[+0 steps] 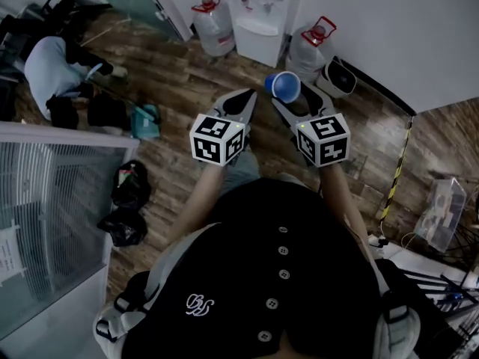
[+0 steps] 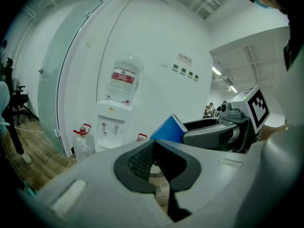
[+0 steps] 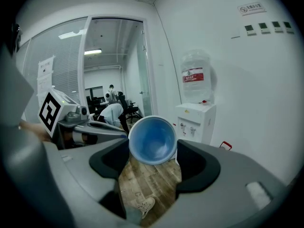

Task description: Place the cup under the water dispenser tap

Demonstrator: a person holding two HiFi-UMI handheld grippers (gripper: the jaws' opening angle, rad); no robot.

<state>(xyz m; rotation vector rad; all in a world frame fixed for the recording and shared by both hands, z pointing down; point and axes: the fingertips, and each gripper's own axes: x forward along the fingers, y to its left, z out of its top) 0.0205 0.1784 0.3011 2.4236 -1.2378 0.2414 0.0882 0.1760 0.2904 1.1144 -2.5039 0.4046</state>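
Pinches a blue plastic cup (image 3: 153,140) between the jaws of the right gripper (image 3: 153,164): jaws spread to the cup's width and pressed on its sides, with the open mouth tipped back toward the camera at frame centre. Shows the left gripper (image 2: 154,152) with jaws drawn together, ribbed pads meeting at the tips and gripping nothing. Catches the cup again in the left gripper view, at centre right, poking out beside the other gripper's grey jaw. Puts the cup, in the head view, at upper centre, up in the air over the brown wood-plank floor (image 1: 179,77). Sets it just ahead of the two black-and-white marker cubes (image 1: 218,139) and well short of the white water dispenser (image 1: 258,22) at the top edge. Leaves it well apart from the dispenser's two small taps (image 3: 187,126), which sit right of centre in the right gripper view. Tops the dispenser with a clear inverted water bottle with a red label (image 2: 124,77). Flanks it with two clear floor jugs with red caps (image 1: 212,25), one on each side. Finds, at upper left of the head view, a person in a pale top (image 1: 51,67) bent low over the floor. Fills the lower frame with a black buttoned shirt (image 1: 277,275).
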